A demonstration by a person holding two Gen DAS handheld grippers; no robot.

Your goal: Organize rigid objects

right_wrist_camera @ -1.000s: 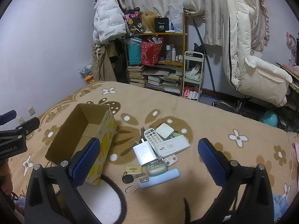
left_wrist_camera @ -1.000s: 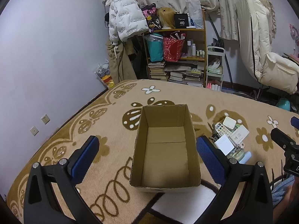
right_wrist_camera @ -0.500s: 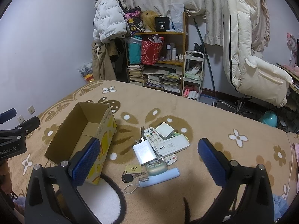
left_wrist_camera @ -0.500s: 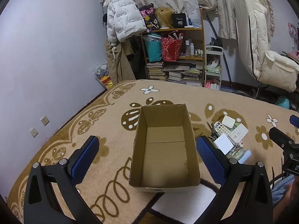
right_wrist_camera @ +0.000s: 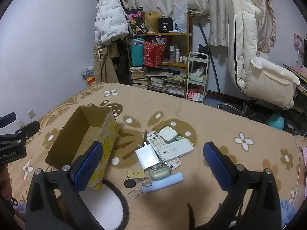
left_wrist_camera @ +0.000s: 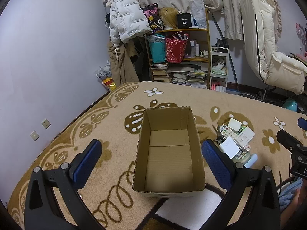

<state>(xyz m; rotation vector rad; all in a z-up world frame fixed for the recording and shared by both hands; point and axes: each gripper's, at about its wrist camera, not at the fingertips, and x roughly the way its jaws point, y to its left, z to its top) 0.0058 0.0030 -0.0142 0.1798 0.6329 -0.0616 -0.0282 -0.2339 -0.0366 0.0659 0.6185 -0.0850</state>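
Cardboard box [left_wrist_camera: 168, 153] sits empty on the patterned carpet [right_wrist_camera: 220, 126], light and stiff, best steadied by a side wall. Just beside it lies the pile of small hard things. The white charger block [right_wrist_camera: 147, 156] is smooth and slippery; I'd pinch its flat faces. The remote [right_wrist_camera: 155, 141] is light, taken across its narrow sides. The pale blue tube [right_wrist_camera: 163, 182] may roll. The car key [right_wrist_camera: 130, 183] is flat, awkward. Left hand-held gripper [left_wrist_camera: 151, 164] and right hand-held gripper [right_wrist_camera: 153, 164] both hang spread wide, holding nothing.
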